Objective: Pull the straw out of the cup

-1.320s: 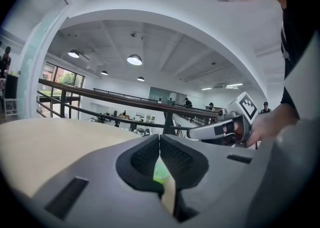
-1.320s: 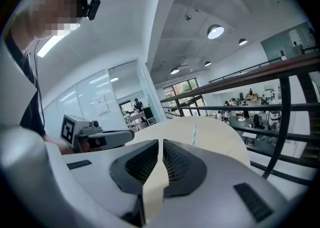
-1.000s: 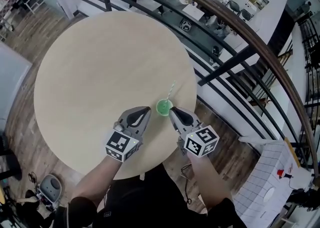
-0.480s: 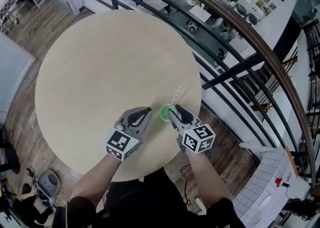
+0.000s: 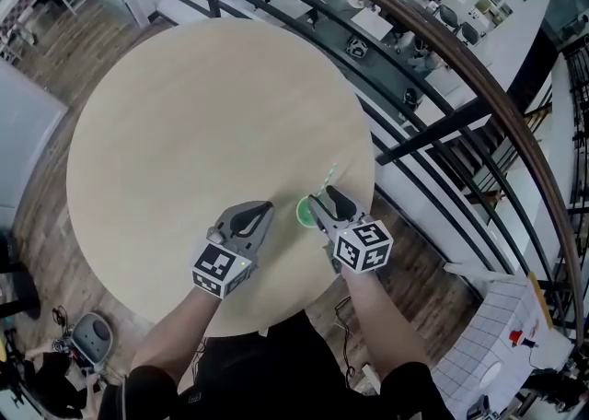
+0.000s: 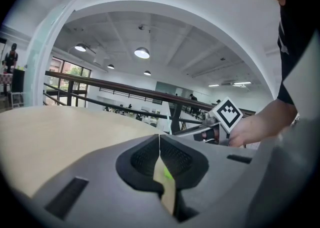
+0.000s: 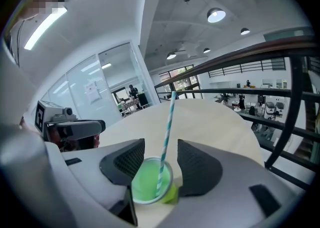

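The small translucent green plastic cup [image 7: 147, 186] stood near the round pale wooden table's [image 5: 184, 123] edge closest to the person, toward the right; a teal-and-white striped straw [image 7: 168, 127] leaned in it; the right gripper [image 7: 161, 144] straddled the cup, its jaws opening, pads apart either side; the left gripper [image 6: 159, 139] sat closed and empty, near the cup.

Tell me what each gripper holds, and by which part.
Nothing. The right gripper is opening its jaws around the green cup; the left gripper is shut, empty.
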A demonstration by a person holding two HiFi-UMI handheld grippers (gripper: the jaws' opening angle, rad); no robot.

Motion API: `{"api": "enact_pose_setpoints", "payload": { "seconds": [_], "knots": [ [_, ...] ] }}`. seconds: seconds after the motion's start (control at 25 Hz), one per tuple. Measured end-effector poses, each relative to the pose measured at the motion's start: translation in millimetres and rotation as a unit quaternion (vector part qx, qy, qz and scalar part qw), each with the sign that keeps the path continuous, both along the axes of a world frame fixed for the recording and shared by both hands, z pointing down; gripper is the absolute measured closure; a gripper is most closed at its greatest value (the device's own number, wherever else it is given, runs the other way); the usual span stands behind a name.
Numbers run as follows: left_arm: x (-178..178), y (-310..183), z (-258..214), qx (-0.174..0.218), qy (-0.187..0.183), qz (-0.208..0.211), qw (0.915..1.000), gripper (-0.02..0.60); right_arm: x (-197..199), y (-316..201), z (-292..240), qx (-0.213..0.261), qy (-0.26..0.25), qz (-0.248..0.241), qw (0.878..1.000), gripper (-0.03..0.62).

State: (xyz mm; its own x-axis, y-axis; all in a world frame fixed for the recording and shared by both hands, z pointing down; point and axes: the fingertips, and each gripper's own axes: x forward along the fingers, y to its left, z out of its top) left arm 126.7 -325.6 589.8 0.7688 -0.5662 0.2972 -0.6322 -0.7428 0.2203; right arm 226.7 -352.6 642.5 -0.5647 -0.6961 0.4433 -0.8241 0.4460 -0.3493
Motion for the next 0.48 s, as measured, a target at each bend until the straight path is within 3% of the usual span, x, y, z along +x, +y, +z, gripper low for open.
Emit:
{"api": "enact_pose_setpoints", "payload": {
  "seconds": [0.36, 0.48],
  "knots": [
    [1.3, 2.3, 2.3, -0.003, -0.001, -0.006, 1.0, 0.574, 3.0, 2.0, 10.4, -0.011, 0.003, -0.002, 1.0, 0.399],
    [-3.4, 3.5, 2.3, -0.005, -0.002, -0.01, 0.9999, 0.574, 2.8, 3.5, 11.9, -0.012, 0.01, -0.003, 1.0, 0.459]
  ]
}}
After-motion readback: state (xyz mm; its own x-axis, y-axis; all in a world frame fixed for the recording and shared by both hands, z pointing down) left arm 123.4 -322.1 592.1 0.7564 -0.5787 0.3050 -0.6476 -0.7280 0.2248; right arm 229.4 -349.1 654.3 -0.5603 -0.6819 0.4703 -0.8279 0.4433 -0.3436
